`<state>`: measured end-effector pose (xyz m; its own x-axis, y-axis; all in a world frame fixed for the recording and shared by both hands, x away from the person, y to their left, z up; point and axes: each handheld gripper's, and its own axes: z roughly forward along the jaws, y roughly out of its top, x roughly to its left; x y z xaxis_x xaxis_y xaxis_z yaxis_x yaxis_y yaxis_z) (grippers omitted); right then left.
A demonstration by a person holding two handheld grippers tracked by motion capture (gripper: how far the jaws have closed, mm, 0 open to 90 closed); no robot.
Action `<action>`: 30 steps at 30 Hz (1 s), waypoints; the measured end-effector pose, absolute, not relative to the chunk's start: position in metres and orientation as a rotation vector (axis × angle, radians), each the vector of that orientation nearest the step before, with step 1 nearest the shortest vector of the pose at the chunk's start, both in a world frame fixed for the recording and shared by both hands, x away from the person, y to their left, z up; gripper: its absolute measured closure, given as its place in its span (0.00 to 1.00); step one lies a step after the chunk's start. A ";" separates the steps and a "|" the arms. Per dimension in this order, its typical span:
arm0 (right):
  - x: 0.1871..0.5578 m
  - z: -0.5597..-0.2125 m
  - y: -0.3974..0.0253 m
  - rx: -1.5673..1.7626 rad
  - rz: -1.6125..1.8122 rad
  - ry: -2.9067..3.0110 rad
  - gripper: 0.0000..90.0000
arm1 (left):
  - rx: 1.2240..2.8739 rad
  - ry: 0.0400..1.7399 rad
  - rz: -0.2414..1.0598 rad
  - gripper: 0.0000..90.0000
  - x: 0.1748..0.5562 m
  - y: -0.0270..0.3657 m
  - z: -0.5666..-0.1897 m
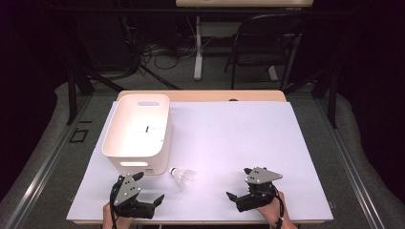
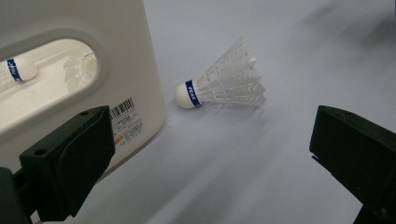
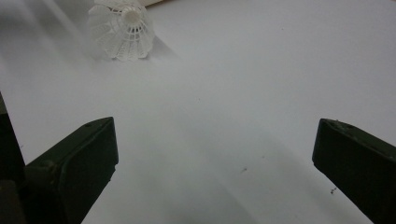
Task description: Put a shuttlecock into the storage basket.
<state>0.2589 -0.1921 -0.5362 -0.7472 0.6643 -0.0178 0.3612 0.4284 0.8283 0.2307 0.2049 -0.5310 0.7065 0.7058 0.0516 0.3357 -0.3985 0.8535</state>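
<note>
Beside the white bin [image 1: 137, 138], shuttlecock [image 1: 183, 177] lying, left gripper [image 1: 149, 190] jaws apart

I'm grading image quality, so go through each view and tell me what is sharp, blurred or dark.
High view: the sheet is evenly lit, the room behind dark, the shuttlecock small and soft. Left gripper view: the shuttlecock and the bin label are sharp, the upper right smeared, the bin's handle slot glowing. Right gripper view: the shuttlecock is soft, streaky shadows at upper left.
</note>
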 end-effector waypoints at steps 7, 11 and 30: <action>0.269 -0.537 -0.177 0.864 1.275 2.382 0.00 | 2.008 0.806 0.517 0.00 0.229 0.207 -0.534; 0.275 -0.539 -0.170 0.860 1.296 2.399 0.00 | 2.003 0.815 0.510 0.00 0.229 0.207 -0.536; 0.300 -0.543 -0.132 0.801 1.337 2.475 0.00 | 2.009 0.809 0.508 0.00 0.229 0.205 -0.537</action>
